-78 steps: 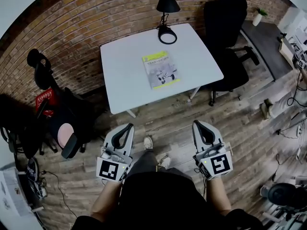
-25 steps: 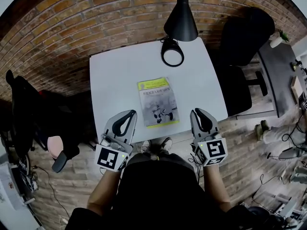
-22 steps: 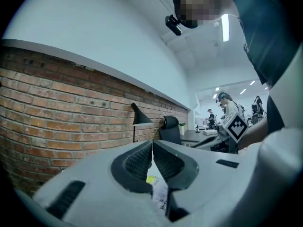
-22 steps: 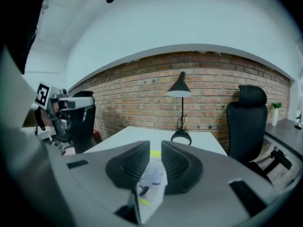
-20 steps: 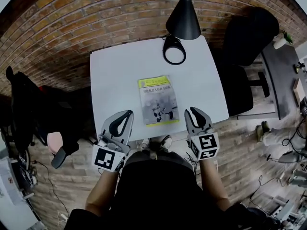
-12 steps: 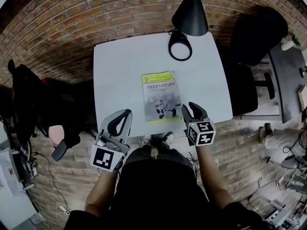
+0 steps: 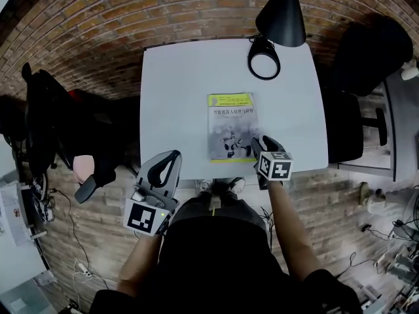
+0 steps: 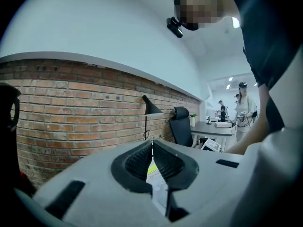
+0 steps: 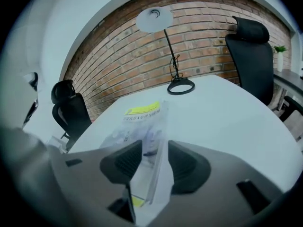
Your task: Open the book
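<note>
So, left claw (image 7: 171, 157) hangs pinched together by the white bench's (image 7: 171, 90) near edge. Right claw (image 7: 260, 142) is opening around the closed book's (image 7: 230, 124) right edge, mid-bench. Behind: black lamp (image 7: 264, 65), then brick wall (image 7: 124, 15).

left hand-held gripper (image 7: 175, 156): jaws together, tips touching, nothing between them; points about level
right hand-held gripper (image 7: 260, 142): tilted down, jaws opening; book (image 9: 142, 119) edge shows in the gap, pads off it
left forearm (image 7: 145, 261): bare, kept close to torso
right forearm (image 7: 287, 218): bare, stretched further forward than left
</note>
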A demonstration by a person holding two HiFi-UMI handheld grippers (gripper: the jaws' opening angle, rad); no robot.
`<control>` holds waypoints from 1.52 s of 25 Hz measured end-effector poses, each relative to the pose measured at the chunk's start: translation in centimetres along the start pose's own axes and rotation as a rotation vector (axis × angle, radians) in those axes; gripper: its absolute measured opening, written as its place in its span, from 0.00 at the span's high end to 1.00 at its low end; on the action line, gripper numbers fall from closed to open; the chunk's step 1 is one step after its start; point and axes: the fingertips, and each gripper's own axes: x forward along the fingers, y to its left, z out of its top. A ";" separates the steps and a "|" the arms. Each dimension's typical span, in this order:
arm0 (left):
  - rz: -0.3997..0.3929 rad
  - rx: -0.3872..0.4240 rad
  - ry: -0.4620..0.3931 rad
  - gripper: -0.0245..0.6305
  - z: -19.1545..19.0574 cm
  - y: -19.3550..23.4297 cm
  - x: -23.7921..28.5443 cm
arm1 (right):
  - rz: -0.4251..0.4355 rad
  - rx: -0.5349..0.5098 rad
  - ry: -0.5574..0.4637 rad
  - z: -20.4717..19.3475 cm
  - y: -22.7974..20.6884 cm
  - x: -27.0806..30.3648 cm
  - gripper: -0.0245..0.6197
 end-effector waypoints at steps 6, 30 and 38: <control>0.024 -0.019 0.004 0.92 -0.2 0.1 -0.9 | 0.001 0.024 0.058 -1.4 -0.3 1.2 0.66; 0.011 -0.038 -0.016 0.92 -1.0 0.2 -0.6 | 0.181 0.051 -0.068 1.9 3.3 -1.1 0.91; 0.015 -0.081 -0.005 0.92 -1.1 0.3 -0.4 | 0.238 -0.185 -0.081 3.1 7.7 -2.0 0.91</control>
